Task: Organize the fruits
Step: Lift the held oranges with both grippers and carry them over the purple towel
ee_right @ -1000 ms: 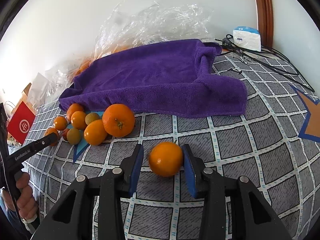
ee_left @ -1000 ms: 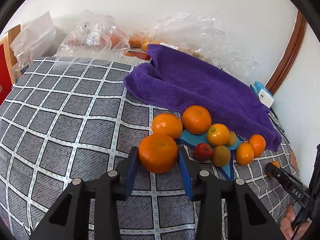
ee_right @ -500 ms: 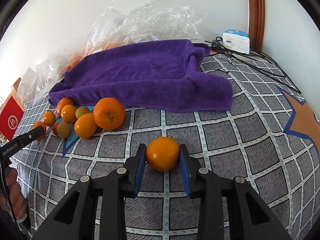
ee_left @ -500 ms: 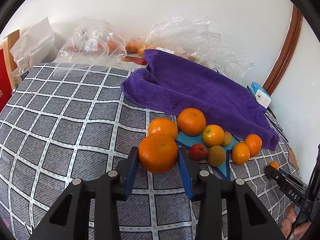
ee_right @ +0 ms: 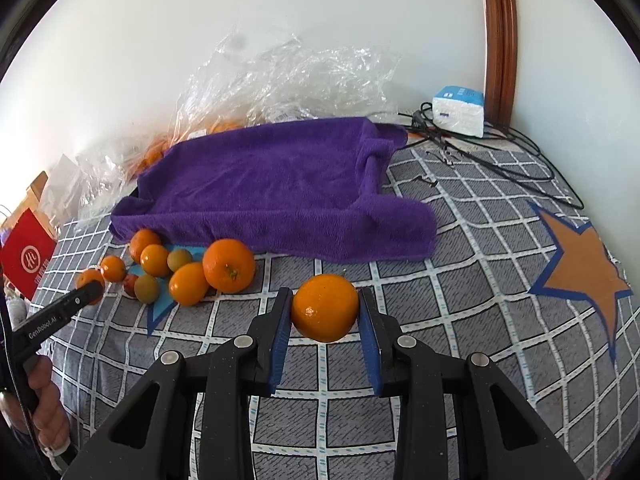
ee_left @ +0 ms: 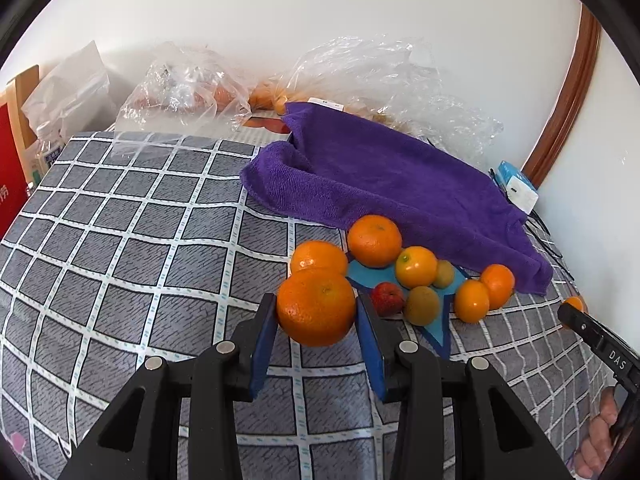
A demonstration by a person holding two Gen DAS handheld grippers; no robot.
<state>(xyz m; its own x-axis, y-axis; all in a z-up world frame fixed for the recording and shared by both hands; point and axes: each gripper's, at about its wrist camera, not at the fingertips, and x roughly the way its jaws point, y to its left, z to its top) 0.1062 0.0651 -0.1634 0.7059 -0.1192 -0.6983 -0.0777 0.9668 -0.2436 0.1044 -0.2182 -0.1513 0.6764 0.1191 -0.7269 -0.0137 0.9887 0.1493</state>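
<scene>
Gripping 2 oranges, 1 per claw.
Left claw (ee_left: 316, 316) clamps a large orange (ee_left: 316, 306); right claw (ee_right: 325, 312) clamps a smaller orange (ee_right: 325, 307) above the checked cloth (ee_right: 460, 280).

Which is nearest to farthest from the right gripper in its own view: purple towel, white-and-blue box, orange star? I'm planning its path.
1. Purple towel, just ahead of the right gripper, slightly left.
2. Orange star, off right.
3. White-and-blue box, far back by the wall.

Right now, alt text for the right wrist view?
The right gripper clamps an orange above a grey checked cloth. To the left, a fruit pile lies beside a purple towel.
</scene>
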